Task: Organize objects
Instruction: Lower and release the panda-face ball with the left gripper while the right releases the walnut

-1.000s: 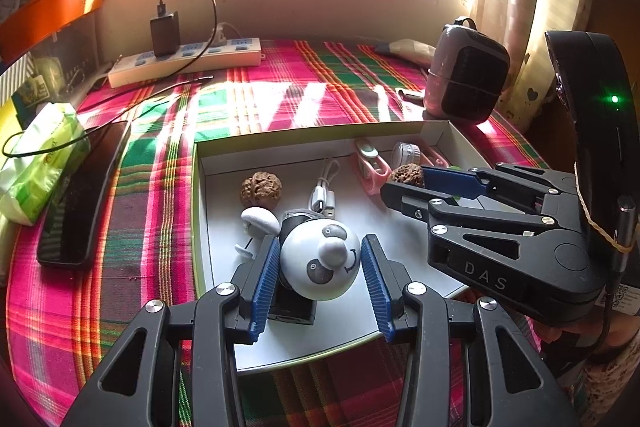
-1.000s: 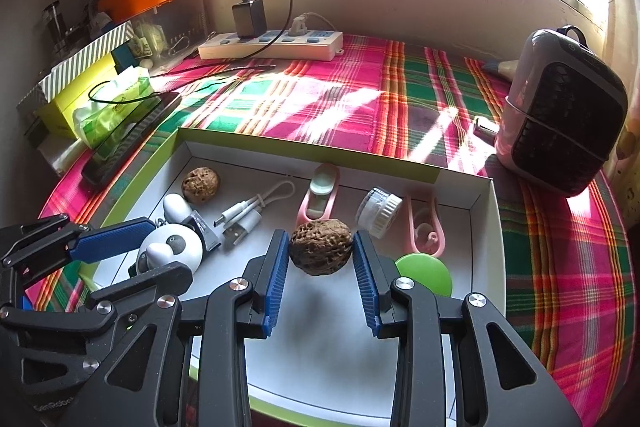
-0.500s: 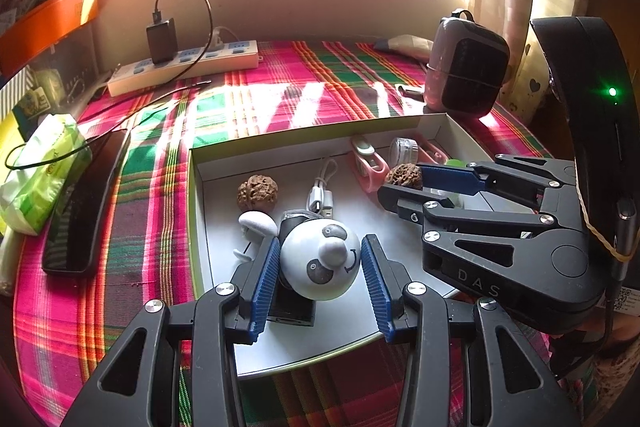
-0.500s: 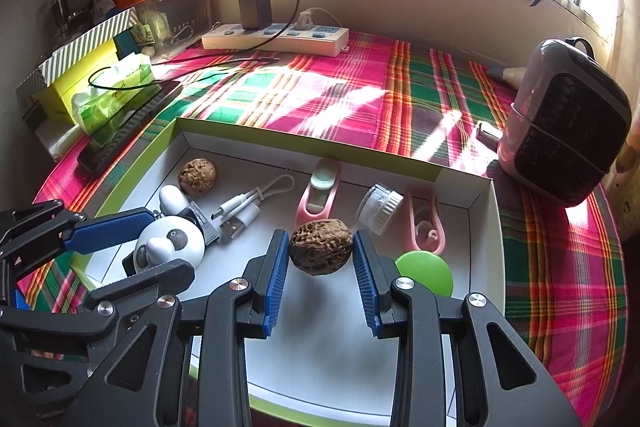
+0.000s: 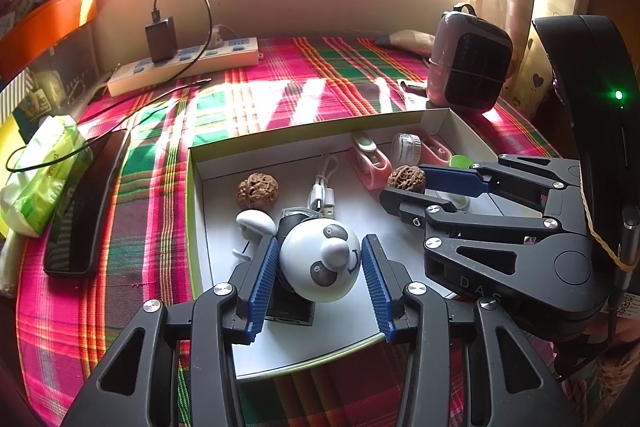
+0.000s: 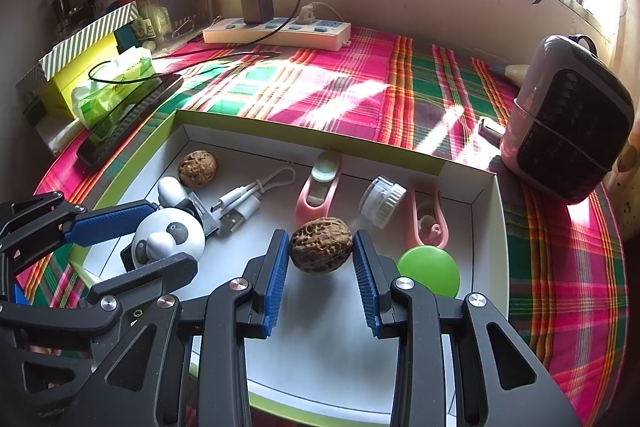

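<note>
A white box (image 5: 196, 187) with a green rim (image 6: 240, 121) lies on the plaid cloth. My left gripper (image 5: 320, 267) is shut on a white panda-faced toy (image 5: 322, 261), held above the box's near left part; it also shows in the right wrist view (image 6: 168, 239). My right gripper (image 6: 320, 263) is shut on a brown walnut (image 6: 320, 245), held over the box's middle; the walnut also shows in the left wrist view (image 5: 406, 178). A second walnut (image 6: 198, 169) lies in the box's far left corner.
In the box lie a white USB cable (image 6: 240, 197), two pink clips (image 6: 318, 189), a small clear jar (image 6: 382, 201) and a green disc (image 6: 428, 269). A small heater (image 6: 568, 119) stands right. A power strip (image 6: 276, 33), a tissue pack (image 6: 116, 87) and a dark phone (image 5: 86, 199) lie behind and left.
Both grippers have risen a little with the panda toy and the walnut still held. The box contents have not moved.
</note>
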`<control>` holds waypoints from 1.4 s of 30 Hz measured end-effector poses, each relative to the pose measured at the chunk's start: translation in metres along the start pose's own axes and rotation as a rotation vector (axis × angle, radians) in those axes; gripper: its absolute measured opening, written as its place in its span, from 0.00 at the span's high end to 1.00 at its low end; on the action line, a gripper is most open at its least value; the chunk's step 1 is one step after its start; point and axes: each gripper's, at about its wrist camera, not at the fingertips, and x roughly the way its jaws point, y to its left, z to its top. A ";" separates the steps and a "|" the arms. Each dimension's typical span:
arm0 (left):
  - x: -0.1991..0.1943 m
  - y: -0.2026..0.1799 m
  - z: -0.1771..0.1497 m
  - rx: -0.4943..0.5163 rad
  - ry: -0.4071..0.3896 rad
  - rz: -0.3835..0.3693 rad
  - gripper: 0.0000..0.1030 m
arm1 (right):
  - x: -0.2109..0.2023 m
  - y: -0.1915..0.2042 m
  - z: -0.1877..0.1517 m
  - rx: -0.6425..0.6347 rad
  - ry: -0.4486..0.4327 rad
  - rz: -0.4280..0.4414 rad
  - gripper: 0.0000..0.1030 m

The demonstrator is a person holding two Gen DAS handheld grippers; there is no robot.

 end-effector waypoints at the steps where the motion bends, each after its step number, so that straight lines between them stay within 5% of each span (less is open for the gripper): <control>1: 0.000 0.000 0.000 0.000 0.000 0.000 0.60 | 0.000 0.000 0.000 0.000 0.000 0.001 0.66; 42: -0.005 -0.001 -0.005 -0.023 0.010 0.009 0.57 | -0.013 -0.004 -0.007 0.053 -0.016 0.014 0.59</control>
